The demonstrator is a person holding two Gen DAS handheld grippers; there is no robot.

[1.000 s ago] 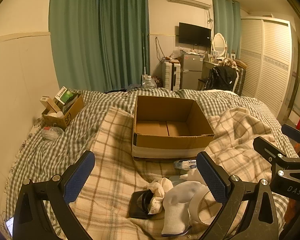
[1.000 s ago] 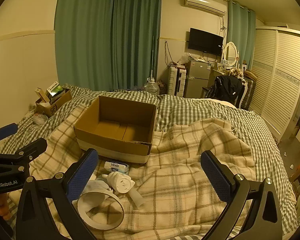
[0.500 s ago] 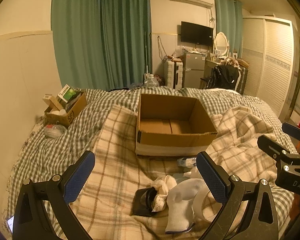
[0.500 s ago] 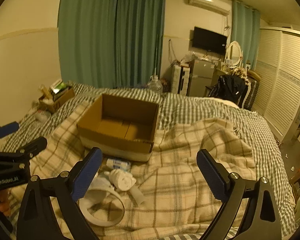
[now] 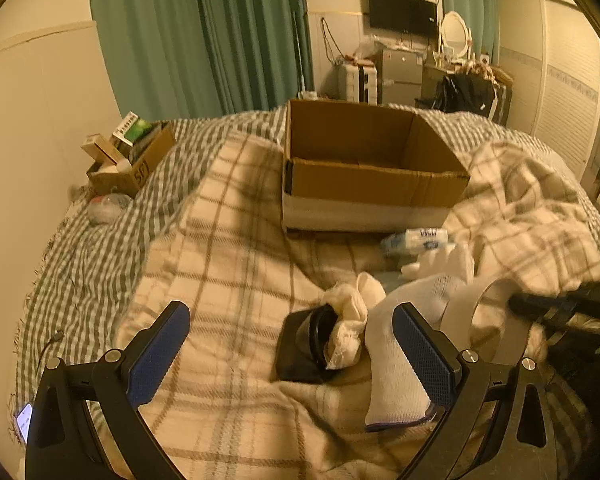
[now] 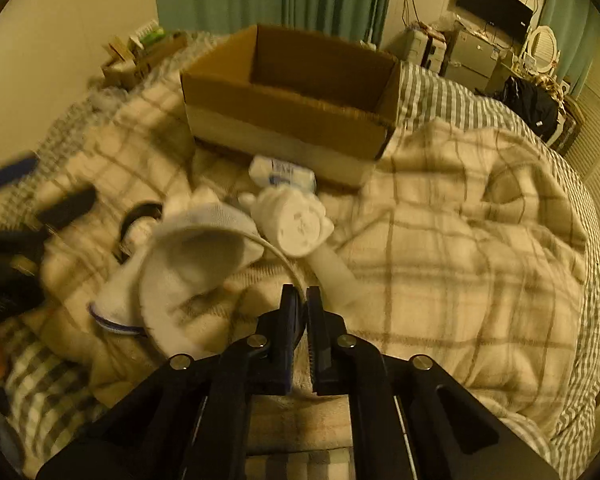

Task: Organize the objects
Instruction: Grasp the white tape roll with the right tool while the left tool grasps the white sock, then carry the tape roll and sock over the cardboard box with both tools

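Now your right tongs (image 6: pixel 303 300) pinch the thin white band (image 6: pixel 276 254) at lower centre: light, floppy, so grip its edge. Left tongs (image 5: pixel 292 344) gape wide, empty.

"Vinda" on tissue pack (image 5: pixel 414 240), "SF" on small cardboard box (image 5: pixel 130 162)

cardboard box (image 5: pixel 374 184): matt brown corrugated paper | blanket (image 5: pixel 228 264): soft woven plaid cloth | sock (image 5: pixel 396 364): white ribbed knit | left gripper (image 5: pixel 292 354): matt black plastic, blue textured pads (image 5: pixel 156 354)
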